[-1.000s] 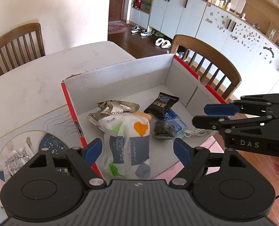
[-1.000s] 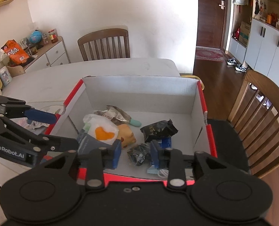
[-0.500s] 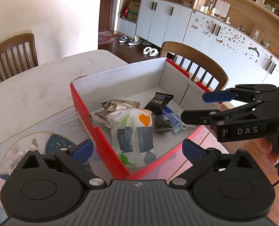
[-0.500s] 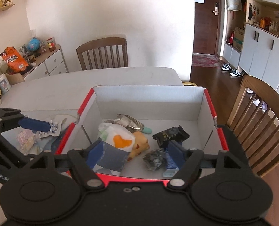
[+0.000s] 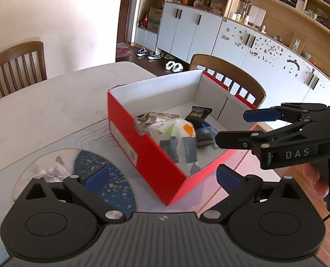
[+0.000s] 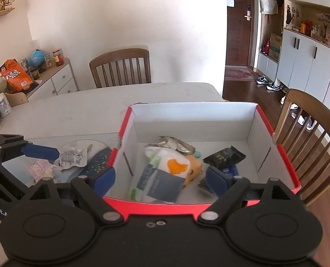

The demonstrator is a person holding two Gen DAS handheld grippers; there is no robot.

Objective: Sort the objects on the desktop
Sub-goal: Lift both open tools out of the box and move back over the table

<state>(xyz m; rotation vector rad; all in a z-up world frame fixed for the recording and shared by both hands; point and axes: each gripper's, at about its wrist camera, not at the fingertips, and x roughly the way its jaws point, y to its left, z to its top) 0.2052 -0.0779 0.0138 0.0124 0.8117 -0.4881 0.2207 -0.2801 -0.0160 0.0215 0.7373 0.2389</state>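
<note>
Right wrist view: both tongs open and empty, box point(image 6: 274, 138) on the bench already holds several packets, loose wrappers point(image 6: 72, 158) lie left of it just ahead of the left tongs point(image 5: 158, 178), so left is nearer than the right tongs point(image 6: 160, 178).

Both tools are matte black plastic with blue pads on the fingertips. The left gripper point(image 5: 161, 179) has round pivot discs, silver screws and a ribbed body. The right gripper point(image 6: 160, 176) carries white "DAS" lettering, and skin shows behind its handle.
</note>
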